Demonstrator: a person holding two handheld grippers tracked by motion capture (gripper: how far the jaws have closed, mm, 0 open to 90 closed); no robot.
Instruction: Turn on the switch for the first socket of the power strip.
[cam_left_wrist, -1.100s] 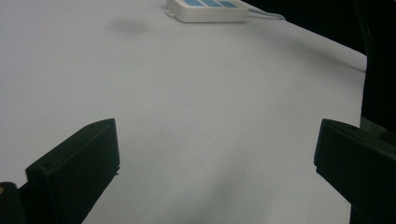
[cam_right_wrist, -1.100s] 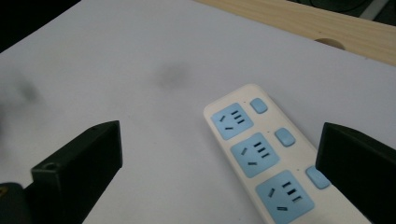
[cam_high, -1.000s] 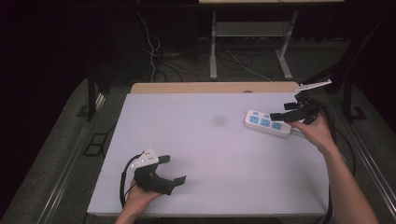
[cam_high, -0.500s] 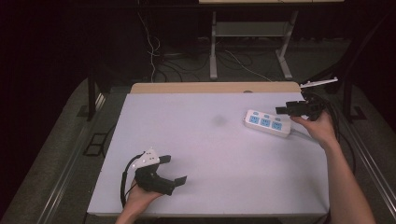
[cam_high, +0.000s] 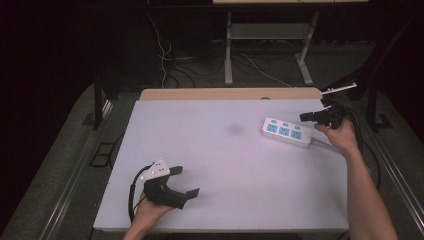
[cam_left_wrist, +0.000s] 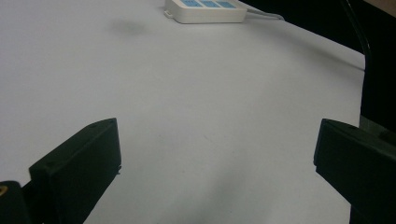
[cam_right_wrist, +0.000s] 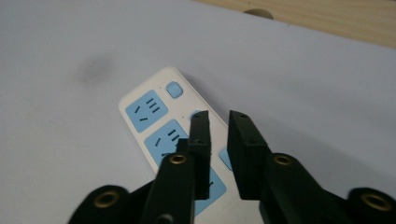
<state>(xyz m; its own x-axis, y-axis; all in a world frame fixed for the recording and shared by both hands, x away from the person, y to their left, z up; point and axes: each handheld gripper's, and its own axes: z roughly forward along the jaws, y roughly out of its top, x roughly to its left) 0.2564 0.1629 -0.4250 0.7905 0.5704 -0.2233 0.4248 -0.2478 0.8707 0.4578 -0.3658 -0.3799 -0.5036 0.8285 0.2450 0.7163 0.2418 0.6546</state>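
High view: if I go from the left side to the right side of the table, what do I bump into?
Left gripper → dark smudge on the table → power strip → right gripper.

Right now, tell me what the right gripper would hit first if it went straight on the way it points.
Probably the power strip: the right gripper, jaws nearly together with nothing between them, points down at its blue sockets. The gap between them is unclear.

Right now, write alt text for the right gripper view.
Two black fingers of the right gripper, nearly together with nothing between them, hover above a white plastic power strip with blue sockets. The strip lies on a white table with a wooden far edge.
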